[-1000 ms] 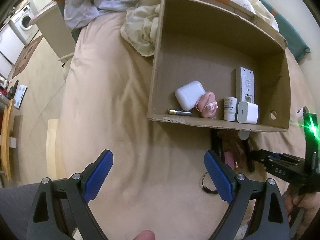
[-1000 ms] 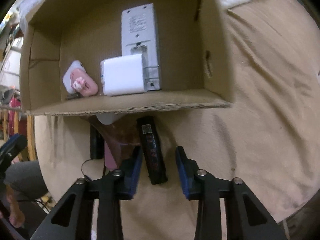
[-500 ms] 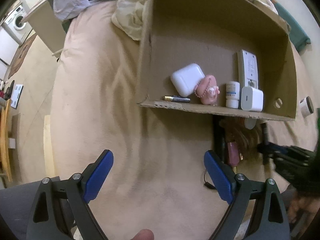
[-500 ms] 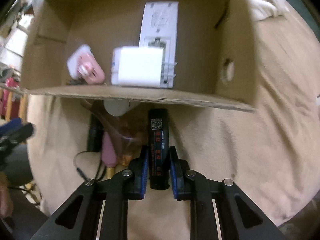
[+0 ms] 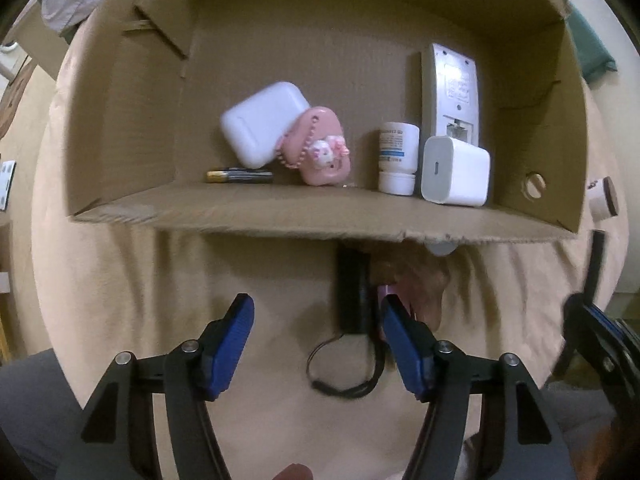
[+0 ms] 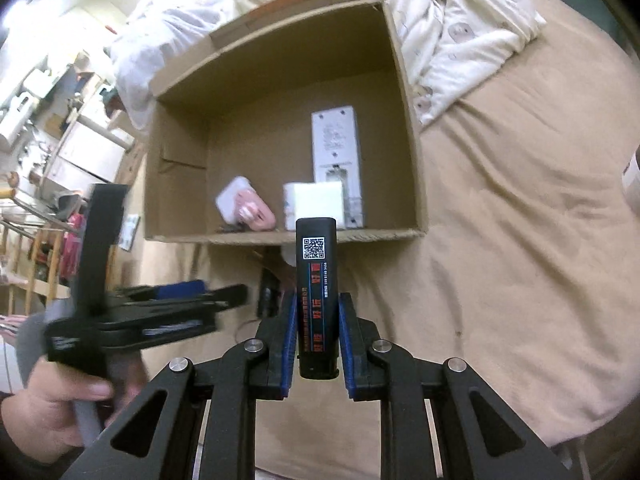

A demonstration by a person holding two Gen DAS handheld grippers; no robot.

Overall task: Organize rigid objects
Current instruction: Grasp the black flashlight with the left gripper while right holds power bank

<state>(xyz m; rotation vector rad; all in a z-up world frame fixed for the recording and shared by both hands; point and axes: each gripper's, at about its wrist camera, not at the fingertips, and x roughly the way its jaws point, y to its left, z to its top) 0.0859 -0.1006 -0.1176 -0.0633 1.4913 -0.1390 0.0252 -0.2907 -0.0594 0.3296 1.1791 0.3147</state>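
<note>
A cardboard box (image 5: 280, 212) lies on a beige bed, holding a white case (image 5: 260, 120), a pink charm case (image 5: 320, 152), a battery (image 5: 240, 176), a white bottle (image 5: 398, 152), a white charger (image 5: 456, 170) and a grey remote (image 5: 452, 88). My right gripper (image 6: 318, 328) is shut on a black rectangular device with a QR label (image 6: 316, 288), lifted off the bed before the box (image 6: 280, 236). My left gripper (image 5: 316, 344) is open and empty, just short of a black object with a cord (image 5: 352, 292) and a pink item (image 5: 386, 292) at the box's front.
Crumpled white bedding (image 6: 460, 32) lies behind the box. A small white roll (image 5: 602, 200) sits on the bed to the box's right. The left gripper and hand (image 6: 120, 312) show in the right wrist view. Furniture stands off the bed's left edge (image 6: 60, 140).
My right gripper closed on the black device and lifted it off the bed. My left gripper moved forward and right toward the black object below the box front, staying open.
</note>
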